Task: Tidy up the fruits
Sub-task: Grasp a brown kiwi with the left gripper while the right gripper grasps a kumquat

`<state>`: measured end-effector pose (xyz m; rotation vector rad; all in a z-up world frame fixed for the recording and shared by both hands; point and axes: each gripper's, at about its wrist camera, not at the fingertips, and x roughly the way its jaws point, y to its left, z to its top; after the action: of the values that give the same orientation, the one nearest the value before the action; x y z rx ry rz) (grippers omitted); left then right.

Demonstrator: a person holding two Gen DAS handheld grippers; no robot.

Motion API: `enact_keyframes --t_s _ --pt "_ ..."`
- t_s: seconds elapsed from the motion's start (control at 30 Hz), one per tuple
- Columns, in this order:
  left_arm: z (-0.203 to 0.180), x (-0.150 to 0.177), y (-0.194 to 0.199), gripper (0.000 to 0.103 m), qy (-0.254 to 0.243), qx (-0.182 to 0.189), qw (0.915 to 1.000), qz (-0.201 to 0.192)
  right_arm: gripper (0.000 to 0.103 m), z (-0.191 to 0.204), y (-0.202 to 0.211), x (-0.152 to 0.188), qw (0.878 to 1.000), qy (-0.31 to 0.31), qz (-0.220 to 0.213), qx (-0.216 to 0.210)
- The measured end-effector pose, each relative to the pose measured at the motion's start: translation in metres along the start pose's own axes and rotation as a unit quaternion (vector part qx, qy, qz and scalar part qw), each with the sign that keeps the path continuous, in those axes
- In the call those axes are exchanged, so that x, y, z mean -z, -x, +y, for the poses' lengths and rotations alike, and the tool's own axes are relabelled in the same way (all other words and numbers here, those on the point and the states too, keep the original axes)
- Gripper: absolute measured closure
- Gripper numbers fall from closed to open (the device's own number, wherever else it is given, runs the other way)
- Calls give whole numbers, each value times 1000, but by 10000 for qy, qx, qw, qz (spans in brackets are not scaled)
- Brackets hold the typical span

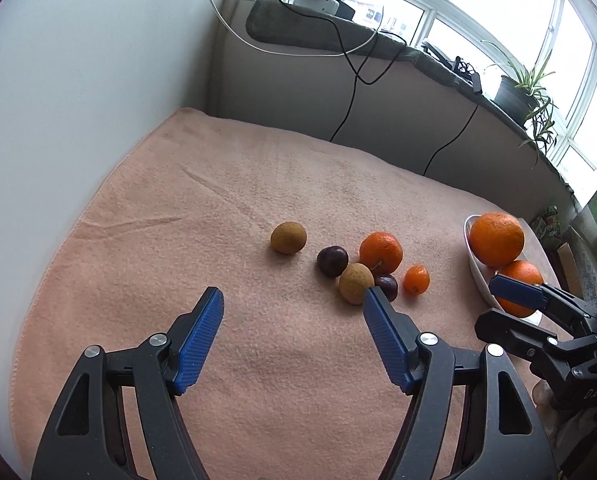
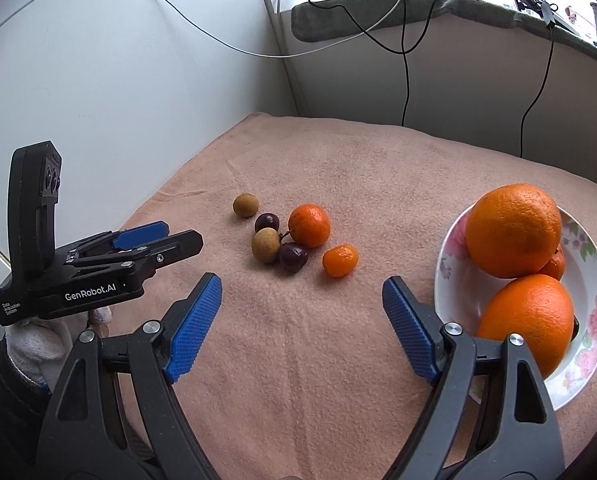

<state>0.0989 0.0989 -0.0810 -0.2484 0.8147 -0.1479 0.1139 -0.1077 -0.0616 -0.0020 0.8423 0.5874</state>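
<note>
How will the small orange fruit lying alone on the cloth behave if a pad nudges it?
The small orange fruit looks rounded and slightly oval, so it would probably roll, maybe wobbling off line. The fuzzy pink cloth should slow it quickly. It lies apart from the dark cherry, so a gentle nudge probably won't disturb the others.

A plate [image 2: 594, 320] sat at the right of the towel [image 2: 298, 360], with two large oranges [image 2: 512, 230] in it, one behind the other, and a smaller fruit tucked between them. Left of the plate lay a cluster: a mandarin [image 2: 309, 225], a kumquat [image 2: 340, 260] near-right of it, two plums [image 2: 293, 257] and a longan [image 2: 265, 245] touching. Another longan [image 2: 245, 205] lay far-left, apart.
</note>
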Motion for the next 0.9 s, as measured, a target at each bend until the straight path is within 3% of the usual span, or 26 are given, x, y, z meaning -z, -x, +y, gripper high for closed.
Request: enact_keyframes --t_s 0.2,0.27,0.4,0.6,0.9 --pt "11 -6 -16 42 206 111 9996 135 22 -2 -17 -1 9998 -142 113 79" --pt "13 -7 -19 43 189 130 9996 169 32 -1 -22 -1 9998 -153 158 12" --pt "15 -10 -23 58 162 166 9996 174 59 -2 -32 -2 9992 -230 205 258" --pt "16 -15 -31 60 126 224 9995 193 65 -12 -42 -3 9972 -552 151 489" --pt "15 -24 -41 60 114 320 9992 209 65 -13 -57 -6 9959 -572 189 681"
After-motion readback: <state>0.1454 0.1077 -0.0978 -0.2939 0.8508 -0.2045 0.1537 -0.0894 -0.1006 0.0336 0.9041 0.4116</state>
